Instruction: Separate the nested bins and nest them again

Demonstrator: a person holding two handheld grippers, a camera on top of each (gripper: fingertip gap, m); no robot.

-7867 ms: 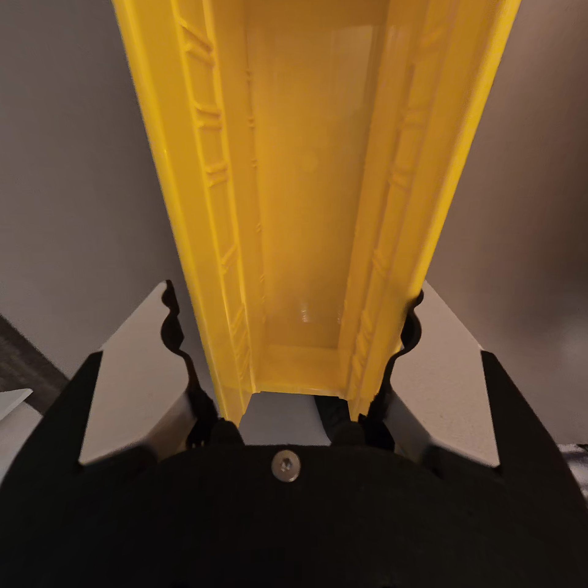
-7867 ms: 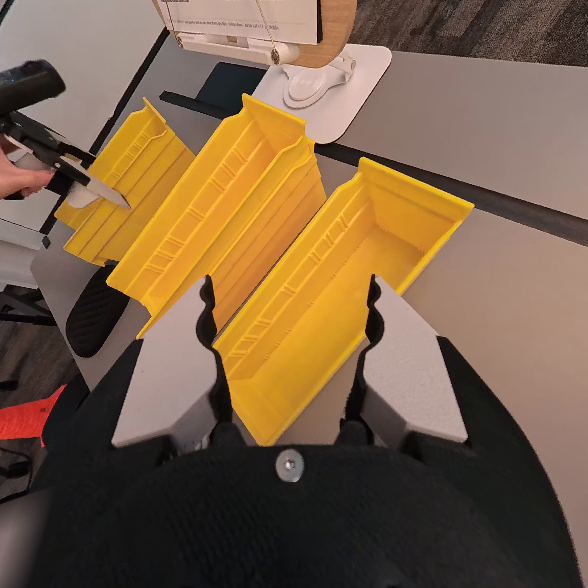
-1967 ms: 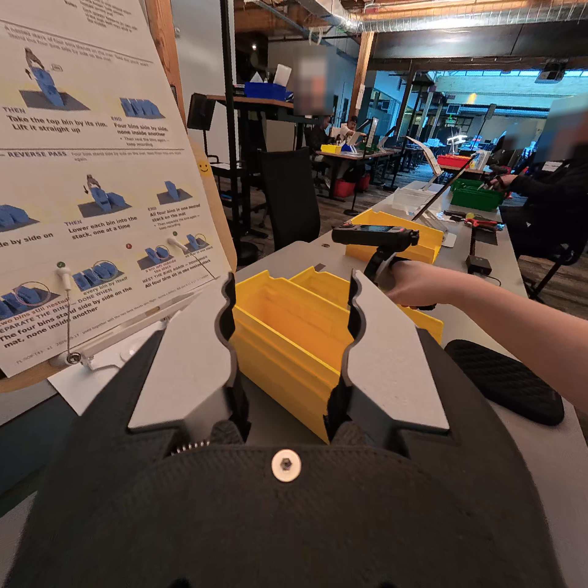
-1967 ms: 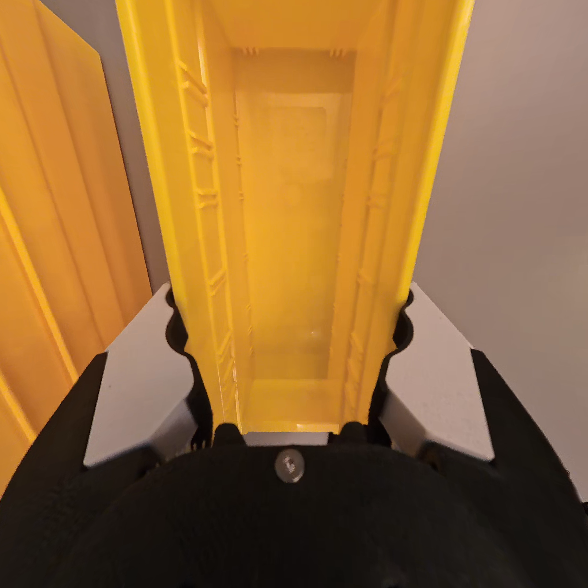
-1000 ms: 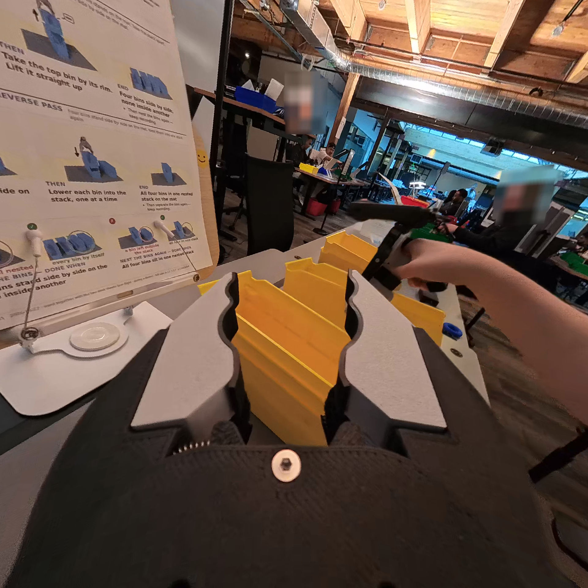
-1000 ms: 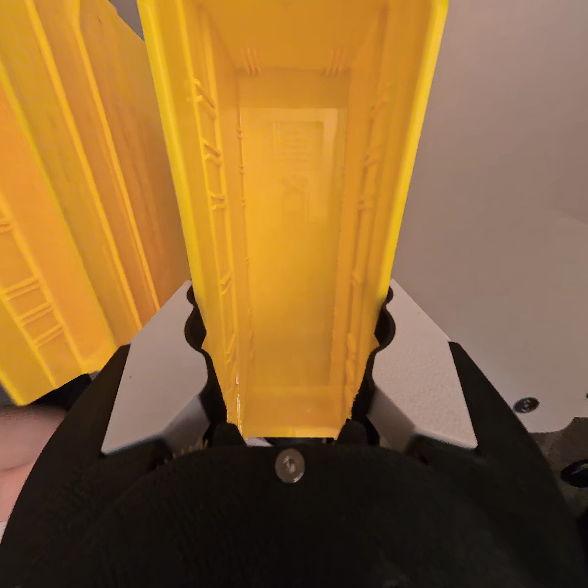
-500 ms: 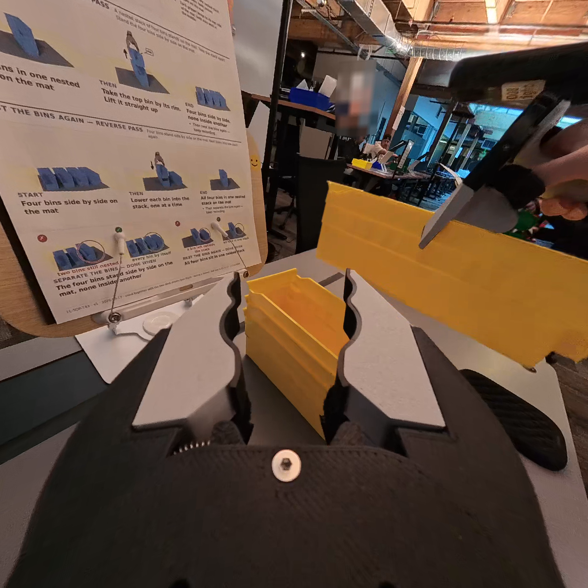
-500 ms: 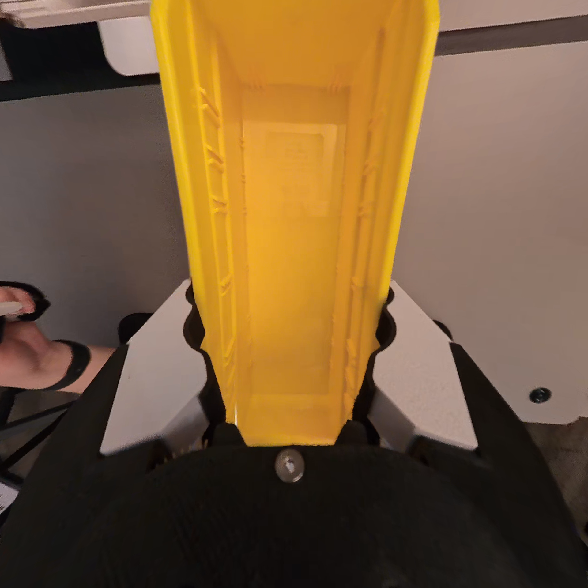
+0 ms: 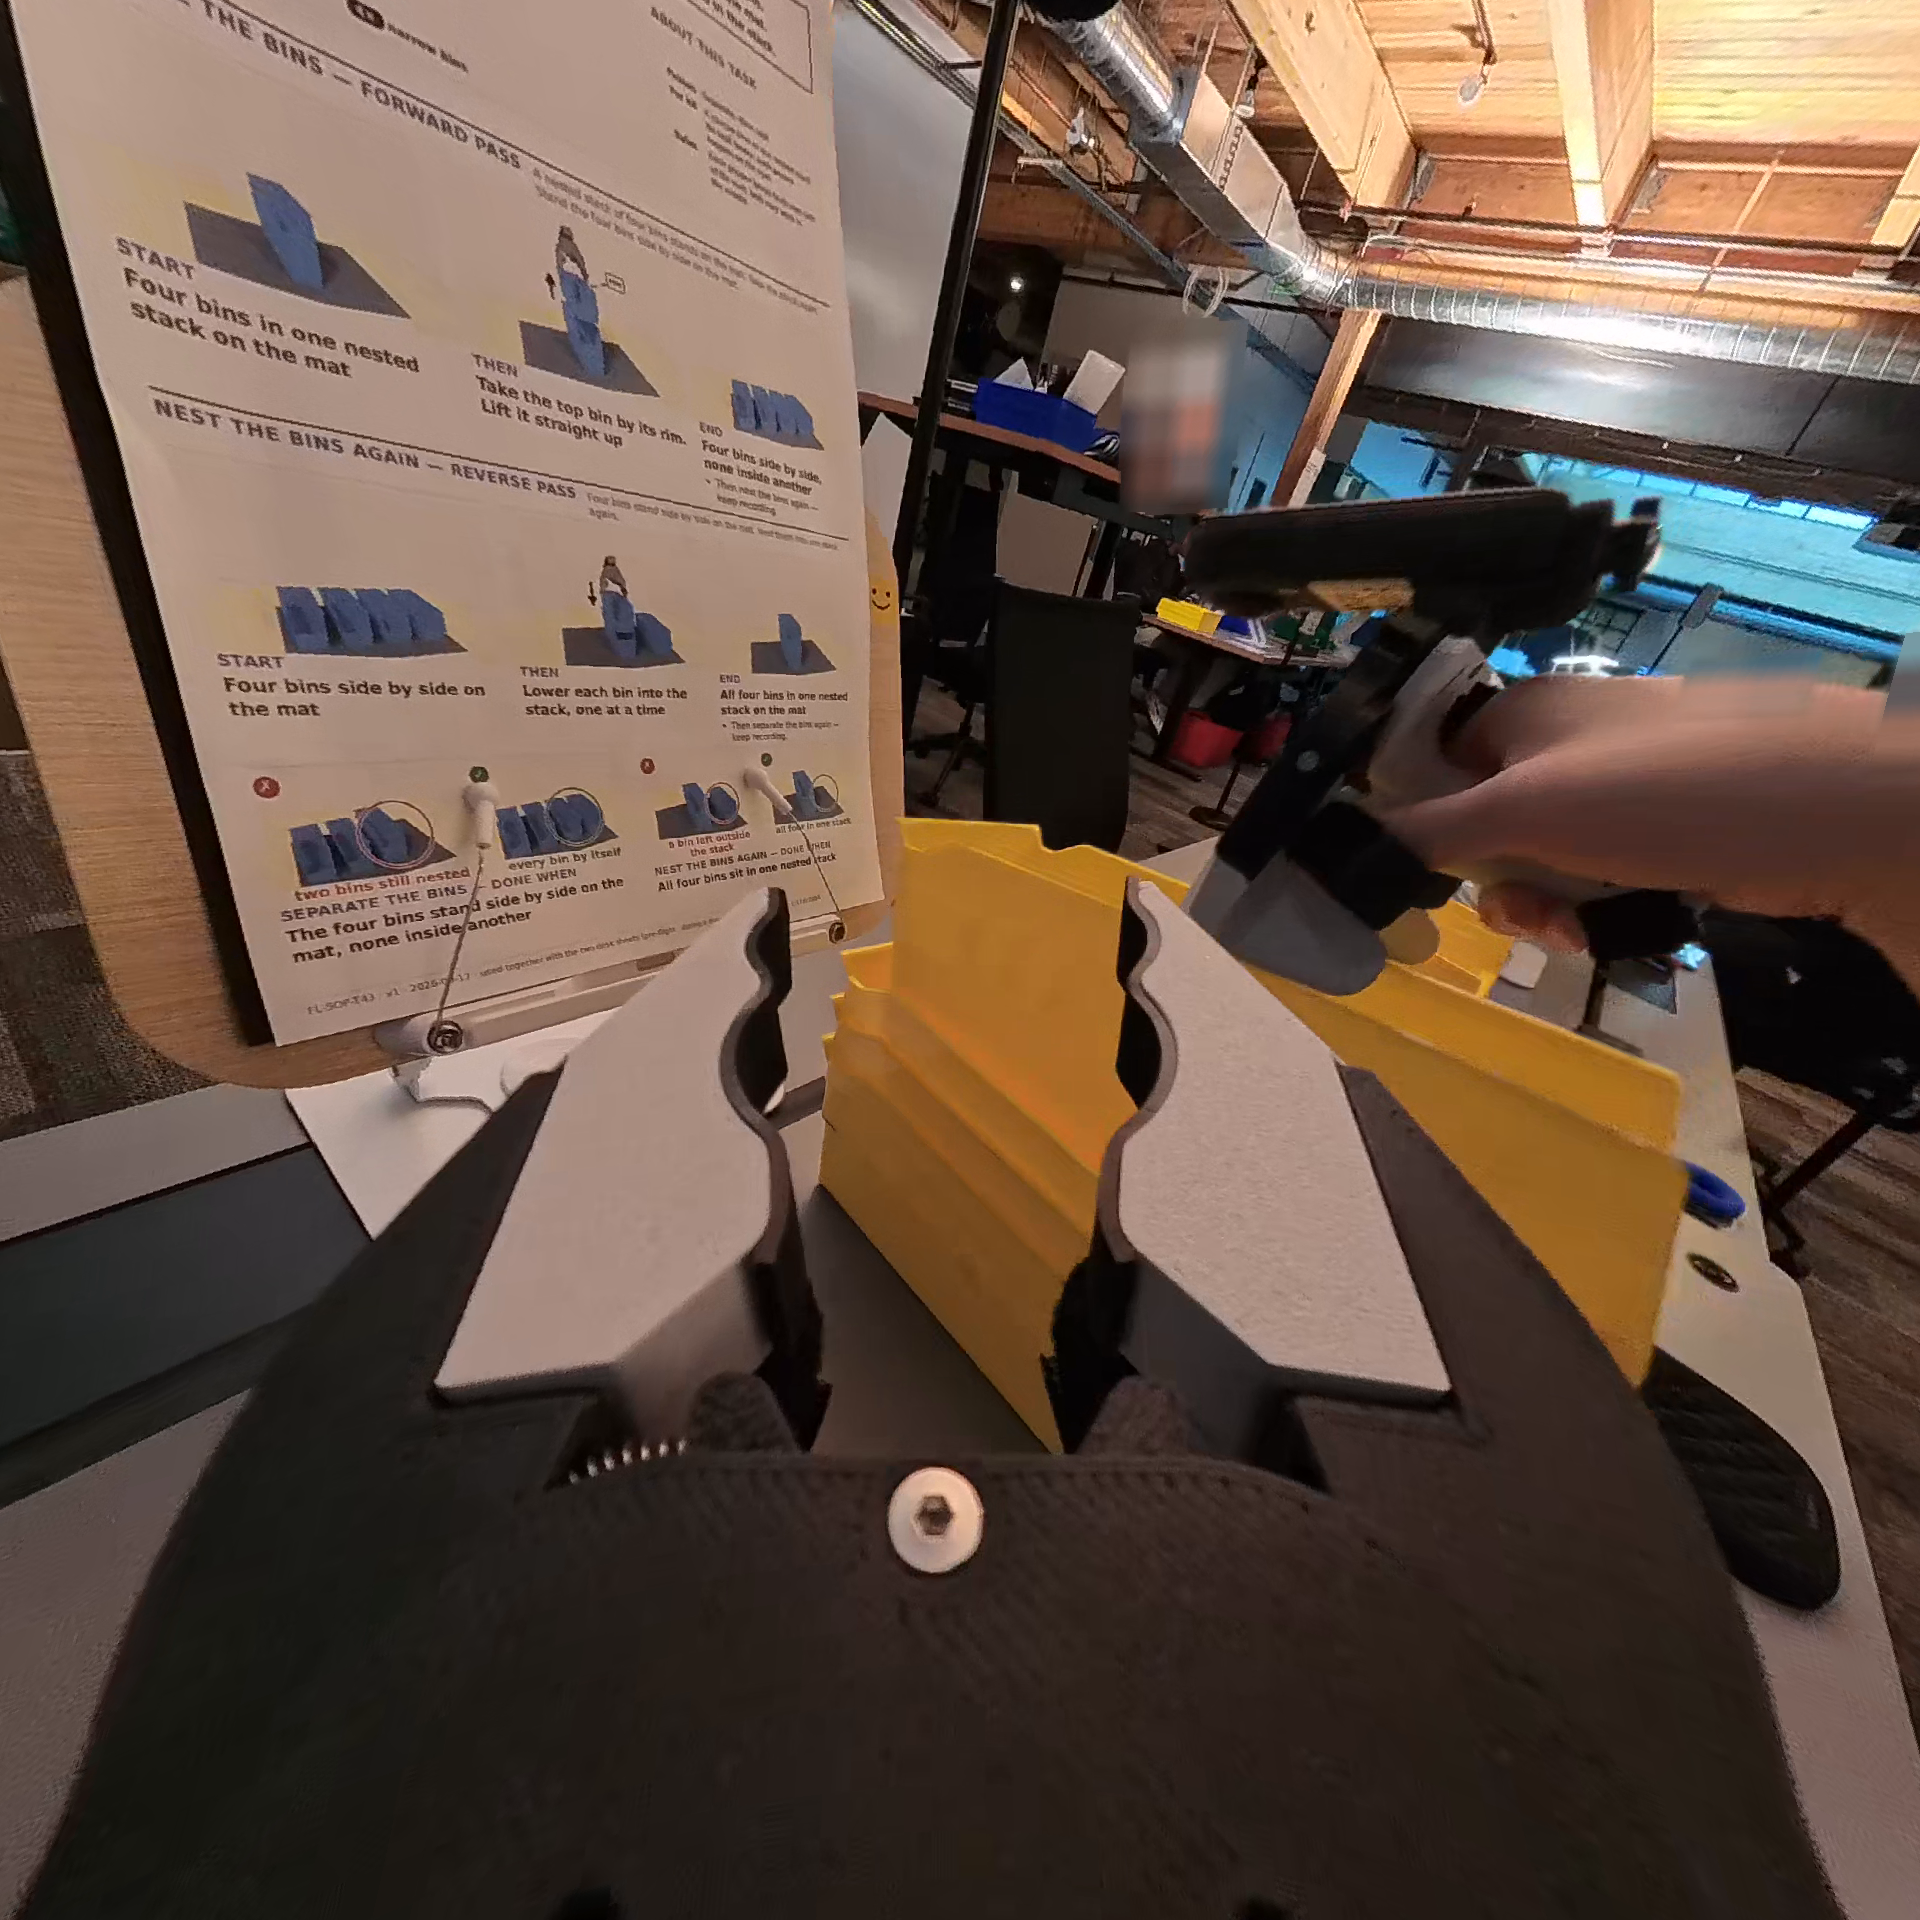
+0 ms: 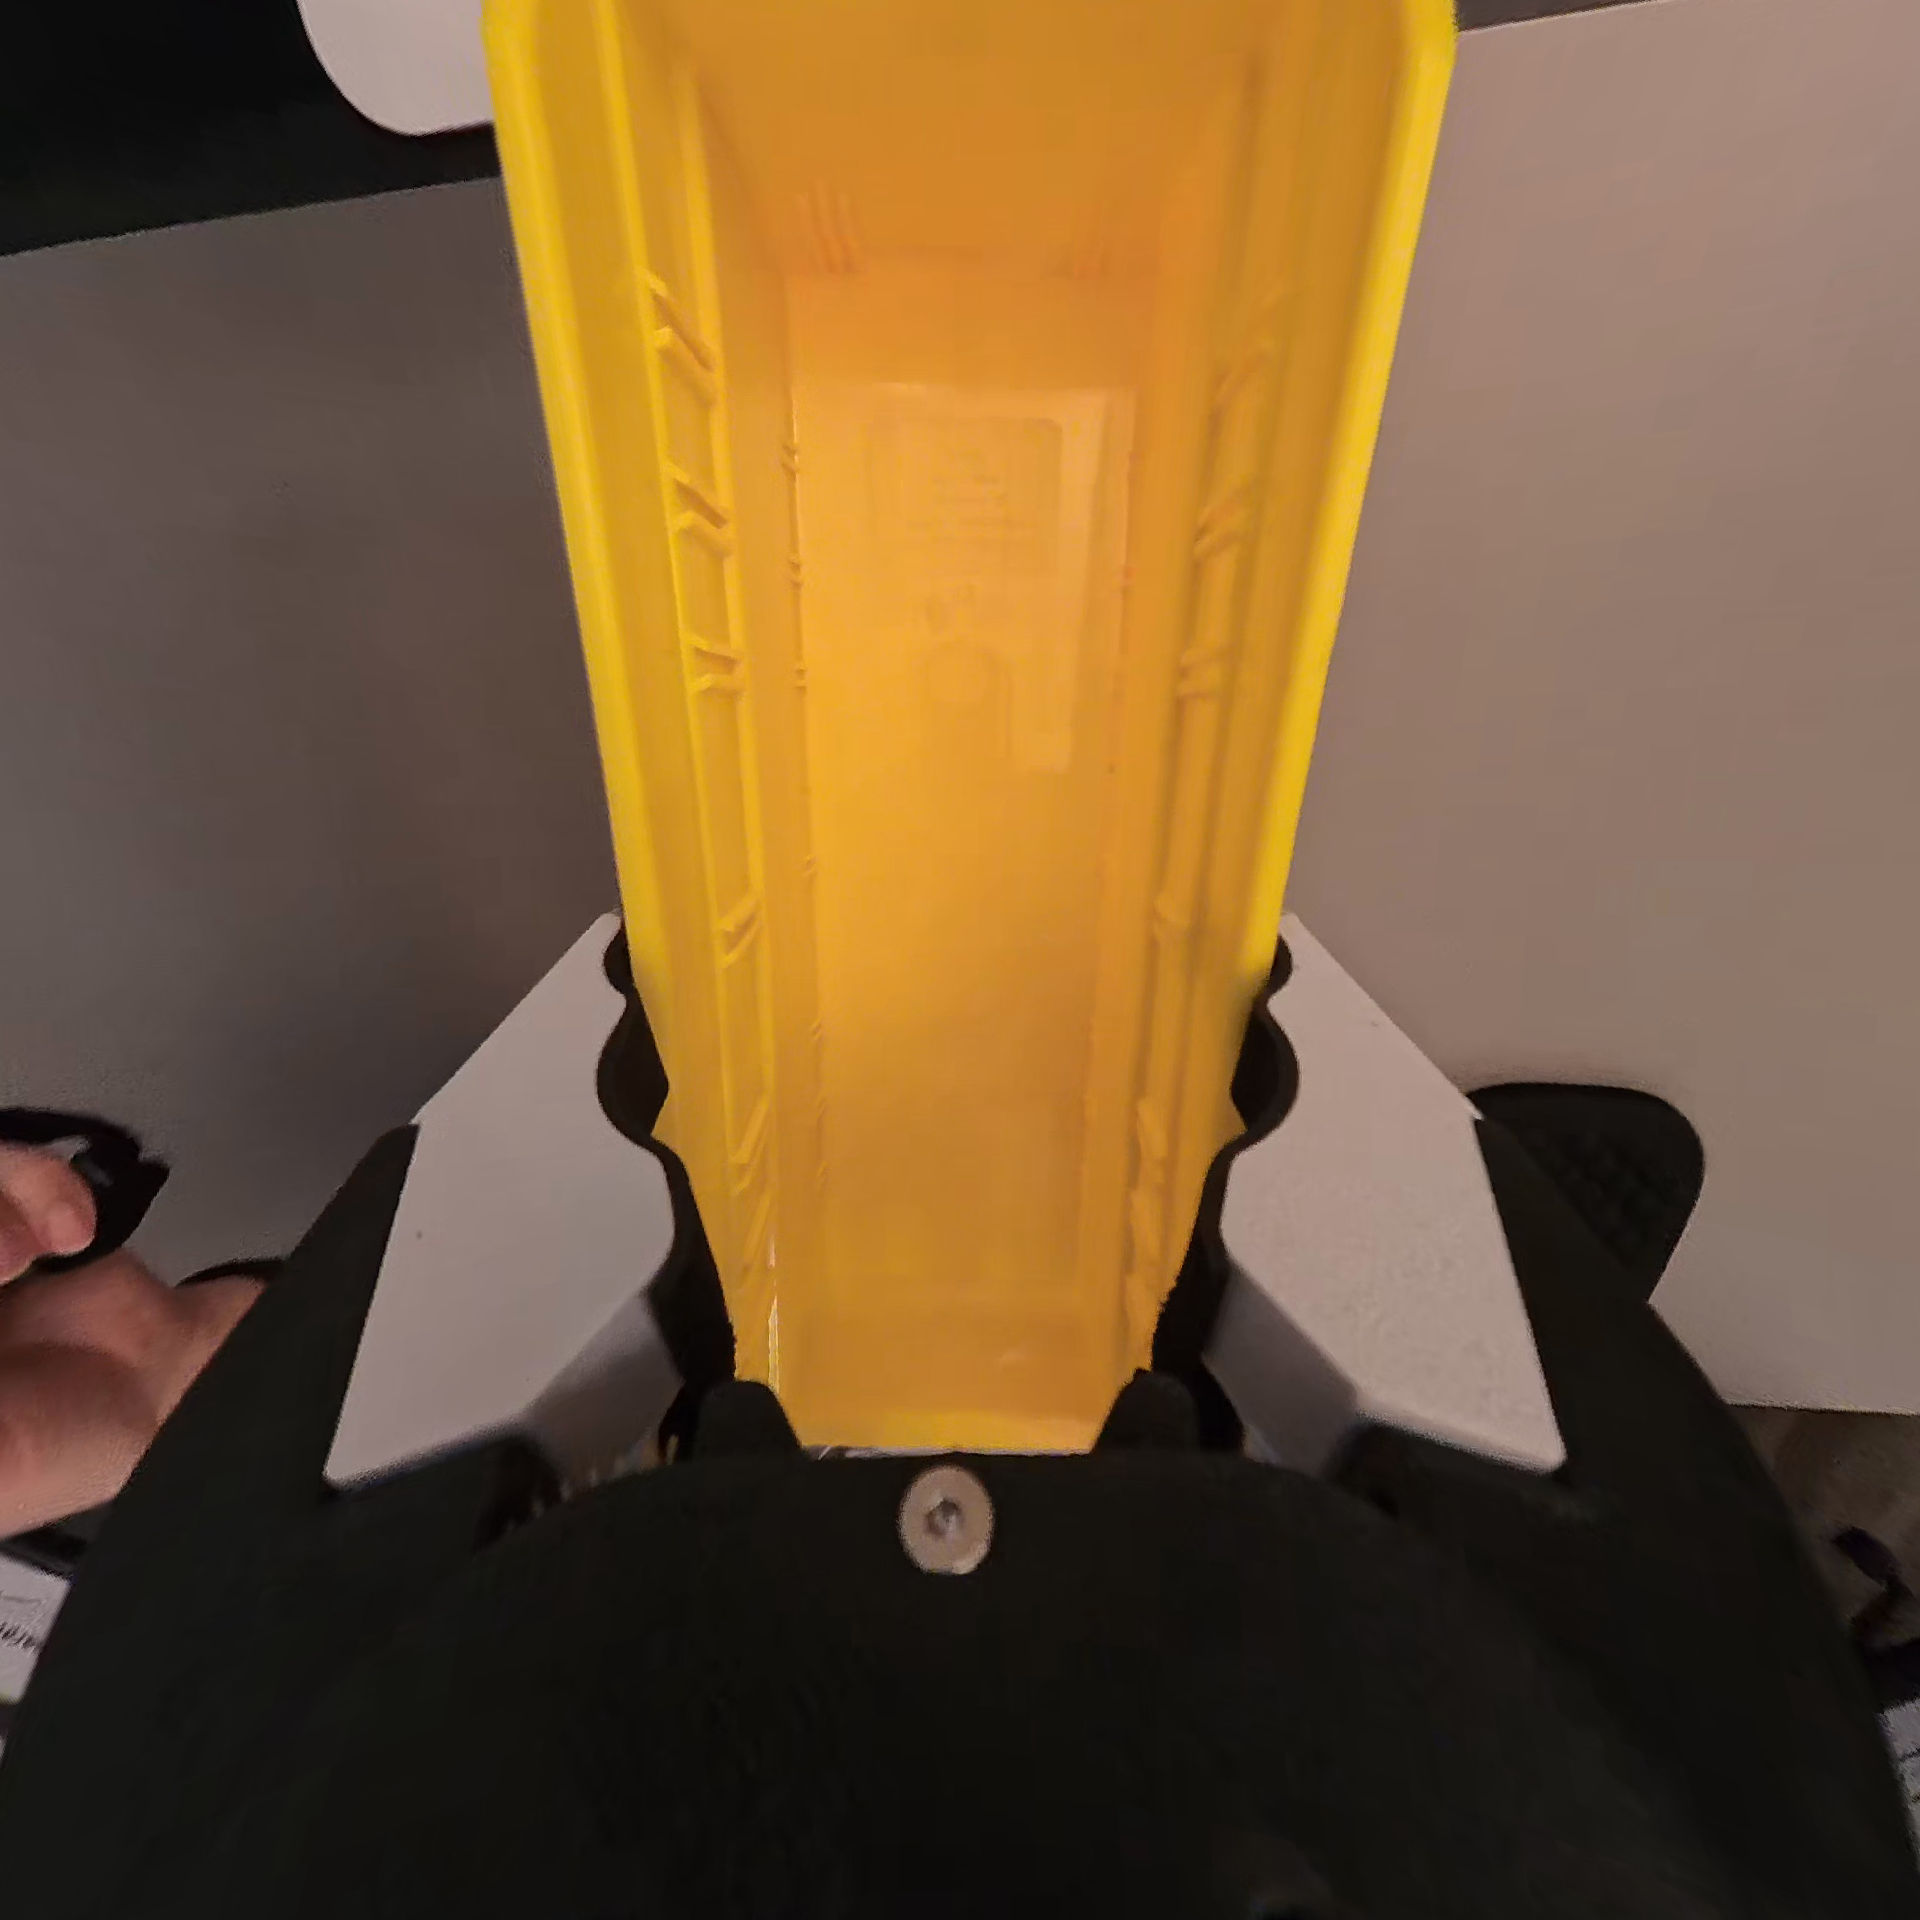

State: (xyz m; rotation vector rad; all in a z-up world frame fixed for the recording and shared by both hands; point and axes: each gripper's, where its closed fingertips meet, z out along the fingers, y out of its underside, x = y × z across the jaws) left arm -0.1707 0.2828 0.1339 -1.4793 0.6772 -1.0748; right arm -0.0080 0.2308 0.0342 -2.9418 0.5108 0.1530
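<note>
In the left wrist view a stack of nested yellow bins lies on the grey table, just beyond my left gripper. The left gripper is open: the stack shows between its fingers, with table visible between the left finger and the bins. My right gripper is shut across the width of one yellow bin, with both pads on its side walls. In the left wrist view that bin hangs tilted over the stack, with the right gripper's finger on its rim.
An instruction poster on a wooden board stands behind the stack on a white base. A black padded rest lies at the table's right edge and also shows in the right wrist view. A hand shows low on the left.
My right gripper lifted its bin off the table and carried it left. In the left view the bin came down from high on the right to just over the stack. The left gripper stayed open.
</note>
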